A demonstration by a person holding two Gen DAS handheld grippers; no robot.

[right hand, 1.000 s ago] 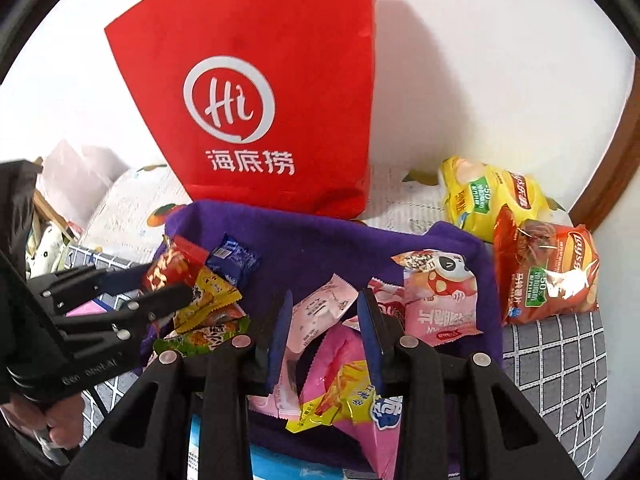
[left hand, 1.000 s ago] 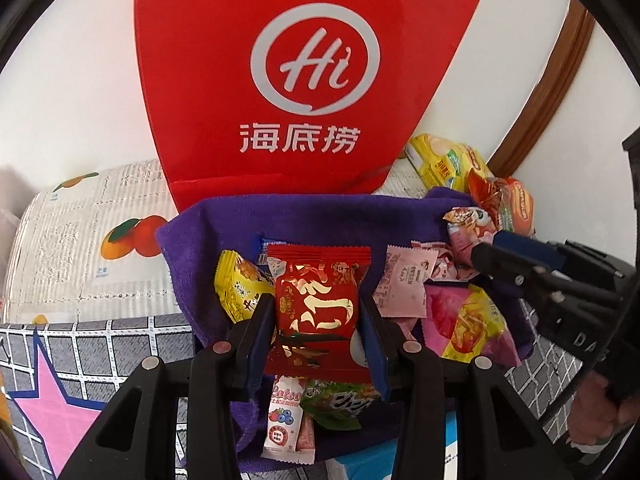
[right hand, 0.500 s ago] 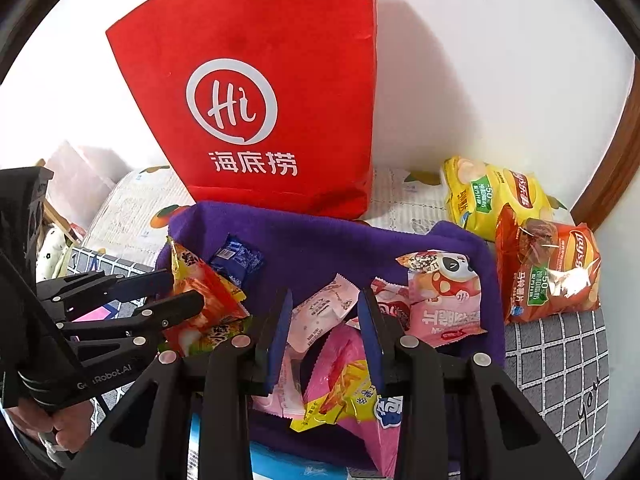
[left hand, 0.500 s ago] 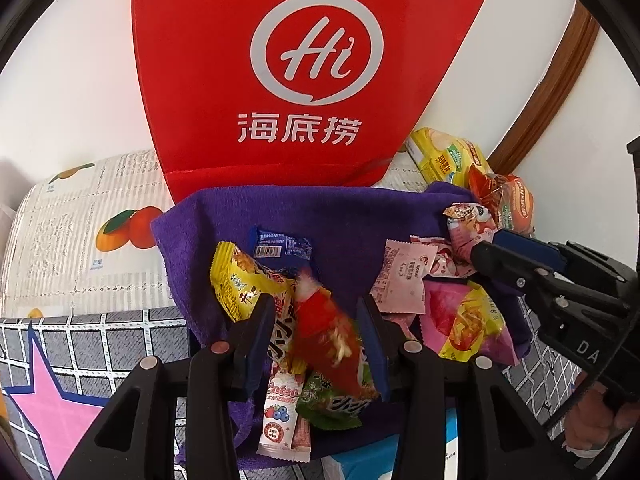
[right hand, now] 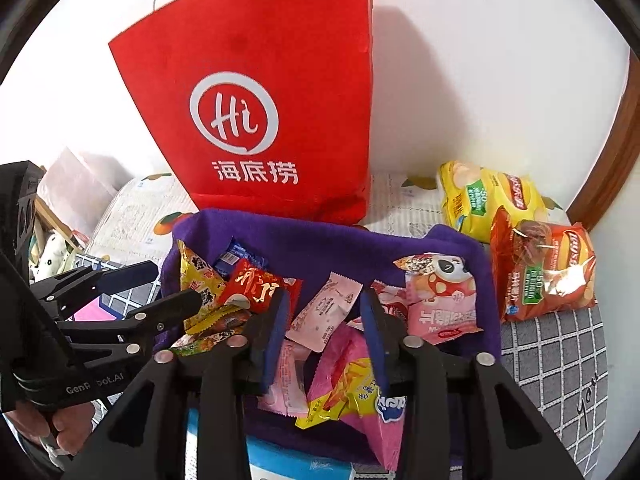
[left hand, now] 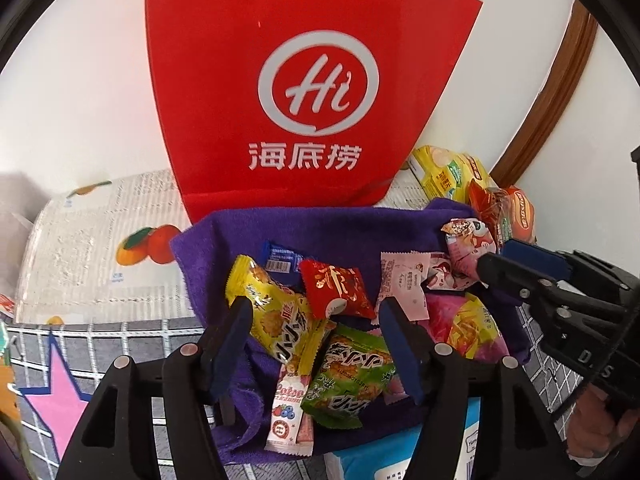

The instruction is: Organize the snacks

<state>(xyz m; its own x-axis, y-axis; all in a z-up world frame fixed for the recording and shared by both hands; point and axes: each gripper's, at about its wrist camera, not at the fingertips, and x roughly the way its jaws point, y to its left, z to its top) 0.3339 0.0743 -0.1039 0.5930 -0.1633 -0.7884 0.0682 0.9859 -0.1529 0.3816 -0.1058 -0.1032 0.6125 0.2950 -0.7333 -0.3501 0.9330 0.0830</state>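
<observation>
A purple towel [left hand: 360, 228] holds a pile of snack packets in front of a red paper bag [left hand: 312, 100]. My left gripper [left hand: 314, 316] hovers over the pile with its jaws opening and nothing pressed between them. A red packet [left hand: 336, 288] lies loose on a yellow packet [left hand: 272, 312], with a green packet [left hand: 348, 376] just below. My right gripper [right hand: 324, 316] hangs over the pink packets, jaws opening. A pale pink sachet [right hand: 324, 312] lies on the pile beneath its gap, with neither pad touching it. Each gripper shows in the other's view: left gripper [right hand: 174, 285], right gripper [left hand: 496, 256].
A yellow chip bag [right hand: 488, 196] and an orange chip bag [right hand: 548, 268] lie to the right of the towel, near a brown wooden frame [right hand: 616, 152]. A fruit-print cloth [left hand: 100, 248] and a grid mat with a pink star [left hand: 64, 392] cover the surface. A blue box [left hand: 400, 452] sits at the towel's near edge.
My left gripper let go of the red packet, which dropped onto the pile, and its jaws spread wider. The right jaws widened slightly. Neither hand shifted much.
</observation>
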